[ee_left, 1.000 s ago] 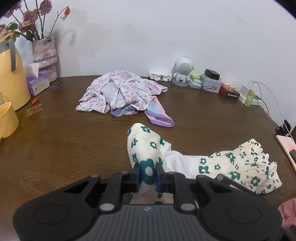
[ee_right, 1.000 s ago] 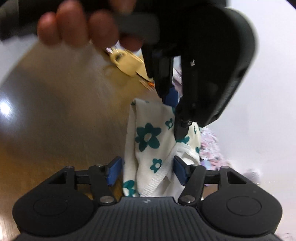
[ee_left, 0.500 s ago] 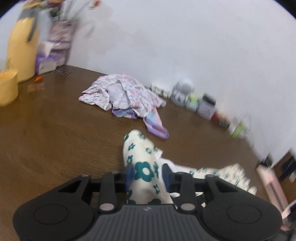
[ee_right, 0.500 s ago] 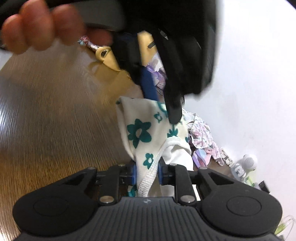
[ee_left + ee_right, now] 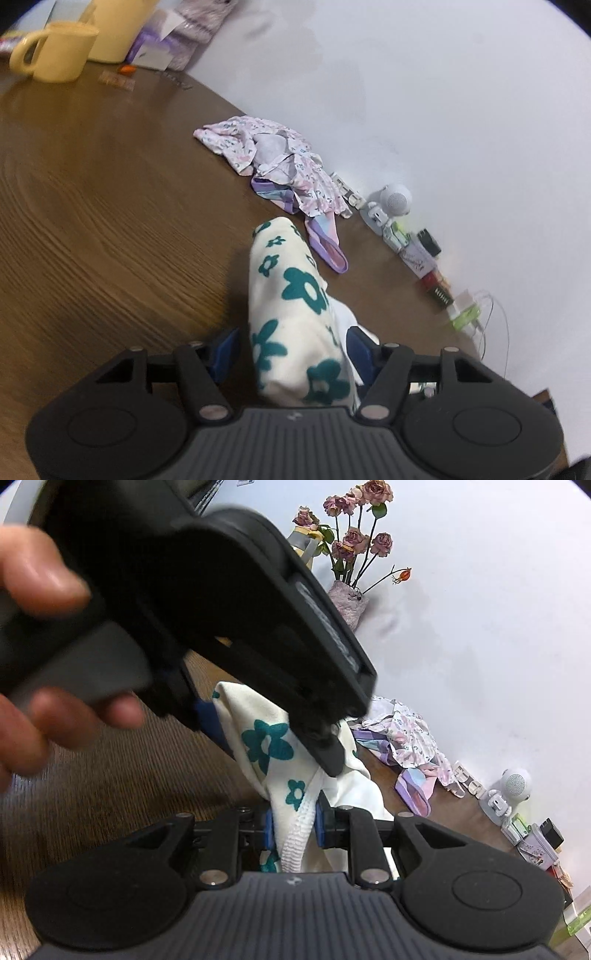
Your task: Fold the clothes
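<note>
A cream garment with teal flowers (image 5: 291, 295) is bunched and lifted over the brown table (image 5: 92, 221). My left gripper (image 5: 291, 343) straddles the bunch, open, with its blue pads wide apart on either side of the cloth. My right gripper (image 5: 294, 827) is shut on the garment's white ribbed hem (image 5: 295, 834). In the right wrist view the left gripper (image 5: 266, 734) looms just above, held by a person's hand (image 5: 37, 590), with the cream garment (image 5: 266, 738) between its fingers. A second garment, pink and floral (image 5: 273, 158), lies crumpled near the wall.
A yellow mug (image 5: 55, 51) and a yellow jug stand at the far left. A vase of dried roses (image 5: 347, 602) stands by the wall. A white robot-shaped speaker (image 5: 395, 199), small boxes (image 5: 421, 254) and cables line the table's back edge.
The left gripper's jaws went from shut on the cream garment to wide open. The right gripper closed on the hem. Both views have tilted and swung.
</note>
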The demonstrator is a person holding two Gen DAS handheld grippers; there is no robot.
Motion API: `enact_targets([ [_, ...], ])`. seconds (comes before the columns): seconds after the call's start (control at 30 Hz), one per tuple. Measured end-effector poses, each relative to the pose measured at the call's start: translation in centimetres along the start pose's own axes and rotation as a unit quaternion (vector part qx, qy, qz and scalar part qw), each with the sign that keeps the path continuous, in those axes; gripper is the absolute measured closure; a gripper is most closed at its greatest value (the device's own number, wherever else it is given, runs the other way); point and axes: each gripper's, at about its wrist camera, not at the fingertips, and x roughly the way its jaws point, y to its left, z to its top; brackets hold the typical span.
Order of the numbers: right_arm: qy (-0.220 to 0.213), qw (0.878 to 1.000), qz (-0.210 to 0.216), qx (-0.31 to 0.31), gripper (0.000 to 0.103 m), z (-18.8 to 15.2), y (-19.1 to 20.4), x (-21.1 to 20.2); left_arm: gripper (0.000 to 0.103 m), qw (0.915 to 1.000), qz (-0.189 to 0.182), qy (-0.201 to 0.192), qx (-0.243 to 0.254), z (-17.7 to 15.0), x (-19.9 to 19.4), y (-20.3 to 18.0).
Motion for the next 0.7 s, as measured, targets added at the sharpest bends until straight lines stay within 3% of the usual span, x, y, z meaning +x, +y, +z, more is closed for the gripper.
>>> enact_targets([
  [0.13,-0.002,1.0,0.008,0.002,0.084,-0.4,-1.8,-0.7,0.074,0.9998,-0.011,-0.009,-0.015,-0.1,0.4,0.2],
  [0.2,-0.004,1.0,0.019,0.004,0.082,-0.6,-2.4,-0.8,0.078,0.9995,-0.017,-0.014,-0.021,-0.1,0.5,0.3],
  [0.37,-0.015,0.992,0.115,0.051,0.063,-1.7,-8.1,-3.1,0.081,0.9996,-0.004,-0.025,0.01,-0.2,0.2,-0.5],
  [0.53,0.024,0.988,0.14,0.064,0.064,-4.2,-15.8,-3.7,0.081,0.9953,0.029,-0.036,0.086,-0.6,-0.2,-3.0],
  [0.7,0.03,0.978,0.208,0.01,0.065,-4.3,-18.8,-1.8,0.081,0.98,0.082,-0.047,0.175,-1.3,-0.2,-6.7],
])
